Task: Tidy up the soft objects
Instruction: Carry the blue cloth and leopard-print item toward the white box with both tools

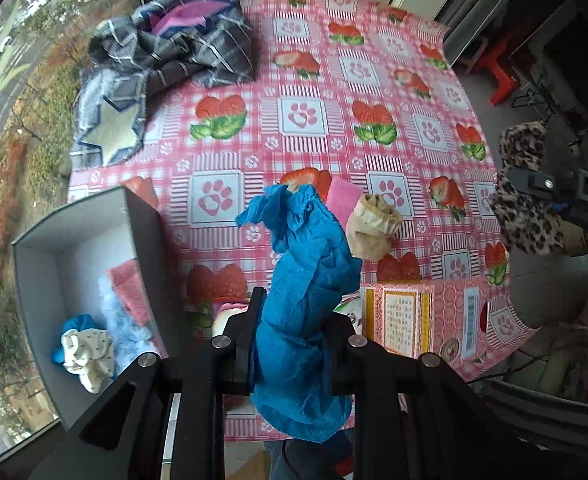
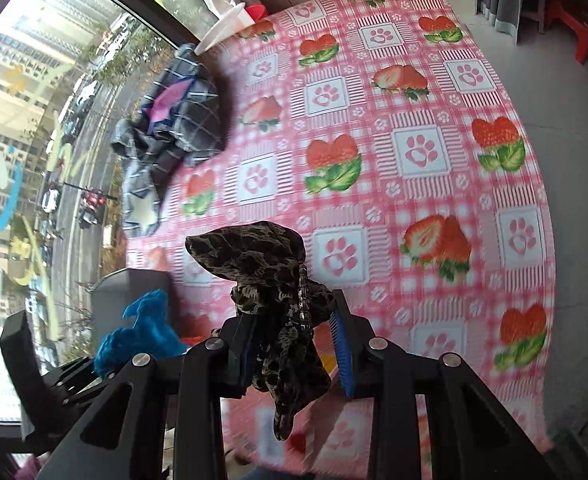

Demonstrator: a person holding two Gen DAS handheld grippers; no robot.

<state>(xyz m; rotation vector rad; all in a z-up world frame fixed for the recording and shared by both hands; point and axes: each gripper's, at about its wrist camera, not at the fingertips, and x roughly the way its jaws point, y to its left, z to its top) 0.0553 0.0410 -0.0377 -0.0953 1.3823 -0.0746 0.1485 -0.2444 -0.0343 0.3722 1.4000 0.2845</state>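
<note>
Blue crinkled cloth [image 1: 306, 300] clamped in left gripper [image 1: 294, 320], hanging above pink strawberry-print tablecloth [image 1: 334, 120]. Leopard-print fabric piece [image 2: 278, 320] pinched in right gripper [image 2: 294, 340], lifted clear of cloth. Grey open box [image 1: 74, 260] at left holds small soft items. Beige sock [image 1: 372, 228] and pink cloth [image 1: 344, 196] lie on table just behind blue cloth. Plaid dark garment [image 1: 174, 52] at far corner.

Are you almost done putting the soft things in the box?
Partly. The grey box already holds a pink cloth, a fluffy pale blue piece and a white dotted sock. In hand: the left gripper pinches a blue cloth, the right gripper a leopard-print cloth. Left on the table: a beige sock, a pink piece and the plaid garment.
</note>
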